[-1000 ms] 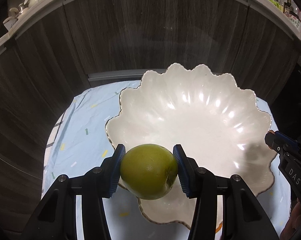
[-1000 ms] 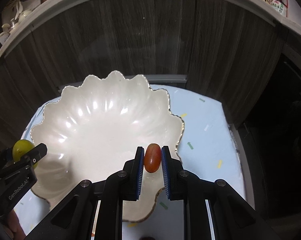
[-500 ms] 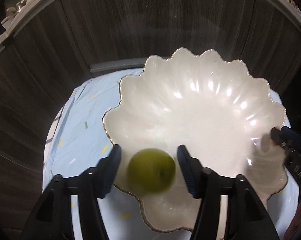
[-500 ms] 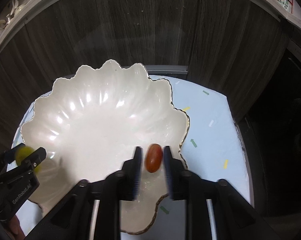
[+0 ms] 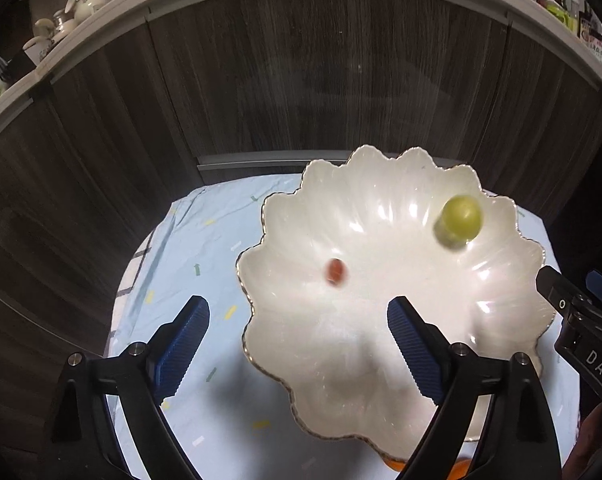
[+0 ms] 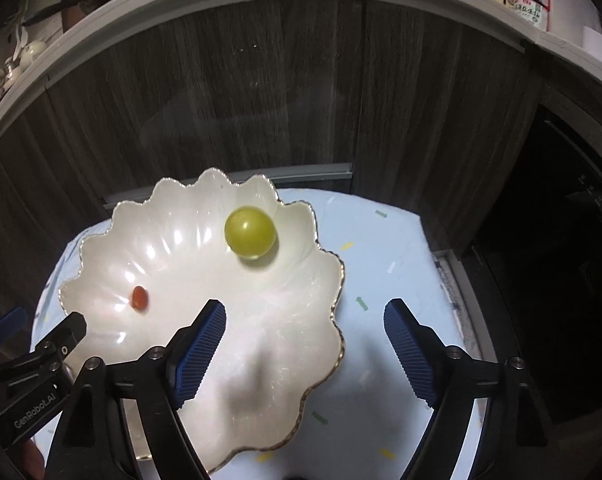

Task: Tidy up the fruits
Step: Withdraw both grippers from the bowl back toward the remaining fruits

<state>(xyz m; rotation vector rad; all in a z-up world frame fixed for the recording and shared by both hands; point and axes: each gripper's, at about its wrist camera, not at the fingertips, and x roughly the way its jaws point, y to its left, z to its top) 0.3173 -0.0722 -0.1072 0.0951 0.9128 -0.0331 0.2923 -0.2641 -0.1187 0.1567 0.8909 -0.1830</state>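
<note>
Left gripper (image 5: 297, 340): jaws wide, nothing between them; they have just been opening. A second ago they clamped the green fruit (image 5: 459, 218), which now lies loose in the bowl (image 5: 381, 360), up against its far right wall. Its outline is blurred in the left wrist view, so it may not be at rest.

Right gripper (image 6: 305, 344): jaws also wide and empty, likewise just opened. The small red fruit (image 6: 140, 298) they gripped a second ago now sits on the bowl floor near the left rim, well apart from the green one.

Judgement: both fruits are delivered and this placing step is done. An orange item (image 5: 453, 476) shows under the bowl's near rim at the bottom of the left view; what it is cannot be told.

Edges: the bowl's scalloped rim lies directly beneath both grippers. The bowl sits on a pale blue cloth (image 5: 205, 248), toward its far edge, close to the dark wood panel (image 5: 321, 80) behind.

Open room: bare cloth lies left of the bowl and right of it. The two grippers stand near each other over the near rim, so parting sideways looks the safer exit.
</note>
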